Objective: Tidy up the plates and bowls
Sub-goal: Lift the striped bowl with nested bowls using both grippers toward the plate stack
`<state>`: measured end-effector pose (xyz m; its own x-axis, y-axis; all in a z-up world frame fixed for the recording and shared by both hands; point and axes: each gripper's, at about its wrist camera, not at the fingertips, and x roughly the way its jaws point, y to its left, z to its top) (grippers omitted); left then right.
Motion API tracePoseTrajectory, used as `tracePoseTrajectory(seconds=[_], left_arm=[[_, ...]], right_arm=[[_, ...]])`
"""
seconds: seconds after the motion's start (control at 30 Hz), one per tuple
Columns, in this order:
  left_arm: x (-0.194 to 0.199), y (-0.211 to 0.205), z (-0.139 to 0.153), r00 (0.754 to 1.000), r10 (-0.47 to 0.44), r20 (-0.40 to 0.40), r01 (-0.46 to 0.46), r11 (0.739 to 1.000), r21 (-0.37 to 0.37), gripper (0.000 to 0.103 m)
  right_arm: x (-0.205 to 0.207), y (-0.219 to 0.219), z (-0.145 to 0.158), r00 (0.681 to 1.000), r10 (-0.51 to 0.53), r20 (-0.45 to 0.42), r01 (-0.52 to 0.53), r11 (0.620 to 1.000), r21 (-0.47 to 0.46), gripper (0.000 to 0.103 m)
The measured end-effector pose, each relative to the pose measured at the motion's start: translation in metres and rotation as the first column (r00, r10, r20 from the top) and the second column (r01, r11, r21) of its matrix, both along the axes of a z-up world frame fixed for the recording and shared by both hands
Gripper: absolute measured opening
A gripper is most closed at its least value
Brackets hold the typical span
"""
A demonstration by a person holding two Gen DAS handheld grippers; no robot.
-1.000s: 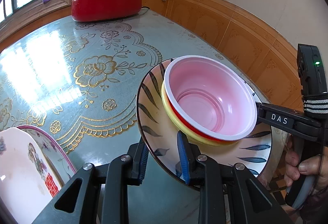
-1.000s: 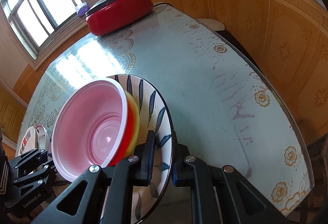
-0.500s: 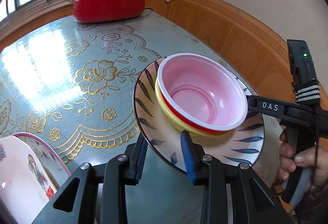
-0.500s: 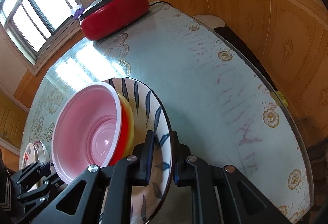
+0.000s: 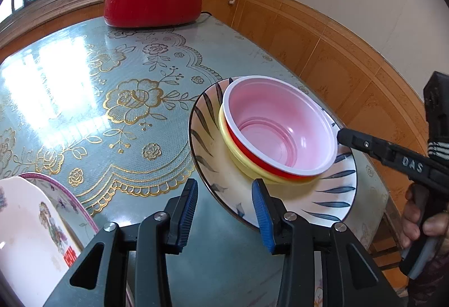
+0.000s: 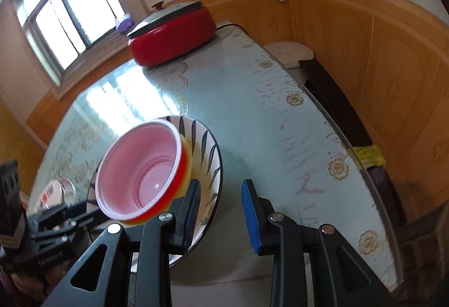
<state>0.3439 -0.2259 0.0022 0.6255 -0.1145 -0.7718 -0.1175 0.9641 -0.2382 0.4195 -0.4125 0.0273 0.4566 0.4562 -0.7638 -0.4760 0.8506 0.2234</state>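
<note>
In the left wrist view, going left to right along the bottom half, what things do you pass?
Floral plates at the left edge → left gripper → leaf-pattern plate carrying the stacked bowls → right gripper → the person's hand.

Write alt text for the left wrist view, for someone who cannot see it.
A leaf-patterned plate holding a pink bowl nested in a yellow one sits on a floral table. The left gripper, jaws opening, straddles its near rim; the right gripper reaches in opposite. A red lidded pot stands behind.
</note>
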Motion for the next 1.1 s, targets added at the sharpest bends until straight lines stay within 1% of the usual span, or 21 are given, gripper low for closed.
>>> tracePoseTrajectory(seconds=[0.1,0.17,0.2,0.27,0.4,0.5,0.57,0.63,0.73,0.87,0.97,1.03,1.07,1.1], left_arm=[[0.009,-0.001,-0.004,1.000,0.003,-0.025,-0.003,1.000,-0.006,0.039],[0.013,-0.001,-0.008,1.000,0.003,-0.028,-0.003,1.000,-0.008,0.039],[0.014,-0.001,-0.009,0.999,0.002,-0.033,-0.002,1.000,-0.017,0.038],[0.017,-0.002,-0.011,0.999,0.000,-0.035,-0.001,1.000,-0.016,0.038],[0.020,-0.002,-0.016,0.999,0.020,-0.043,-0.020,1.000,-0.004,0.042],[0.024,0.000,-0.019,0.998,0.028,-0.051,-0.029,1.000,-0.012,0.042],[0.026,0.004,-0.022,0.998,0.028,-0.054,-0.030,0.999,-0.038,0.042],[0.027,0.005,-0.023,0.998,0.036,-0.050,-0.038,0.998,-0.051,0.042],[0.028,0.005,-0.024,0.998,0.047,-0.046,-0.049,0.998,-0.039,0.042],[0.030,0.006,-0.025,0.997,0.065,-0.048,-0.066,0.997,-0.028,0.042],[0.032,0.008,-0.025,0.996,0.068,-0.049,-0.070,0.997,-0.034,0.041],[0.032,0.008,-0.025,0.997,0.057,-0.044,-0.059,0.997,-0.045,0.035],[0.032,0.008,-0.025,0.998,0.046,-0.044,-0.049,0.997,-0.066,0.026],[0.032,0.007,-0.024,0.998,0.042,-0.045,-0.045,0.997,-0.066,0.024]], right_arm=[[0.001,0.004,-0.004,1.000,0.006,-0.008,-0.007,1.000,-0.028,0.029],[0.008,0.004,-0.010,0.999,-0.014,-0.033,0.013,0.999,-0.043,0.024],[0.011,0.004,-0.012,0.999,-0.016,-0.044,0.015,0.999,-0.039,0.024],[0.016,0.004,-0.016,0.998,-0.002,-0.059,0.001,1.000,-0.031,0.021],[0.024,0.015,-0.023,0.997,0.032,-0.068,-0.036,0.997,-0.065,0.020],[0.032,0.023,-0.030,0.994,0.050,-0.100,-0.057,0.996,-0.075,0.020],[0.035,0.027,-0.032,0.992,0.066,-0.106,-0.075,0.994,-0.082,0.020],[0.038,0.029,-0.036,0.989,0.084,-0.121,-0.094,0.993,-0.074,0.020],[0.040,0.030,-0.042,0.979,0.126,-0.160,-0.134,0.990,-0.038,0.020],[0.038,0.031,-0.042,0.980,0.133,-0.148,-0.139,0.990,-0.035,0.018],[0.040,0.028,-0.043,0.980,0.134,-0.148,-0.136,0.991,-0.004,0.016],[0.042,0.027,-0.043,0.978,0.143,-0.150,-0.142,0.990,0.012,0.016],[0.042,0.027,-0.043,0.978,0.147,-0.151,-0.147,0.989,0.013,0.016],[0.042,0.027,-0.043,0.977,0.151,-0.152,-0.151,0.988,0.013,0.016]])
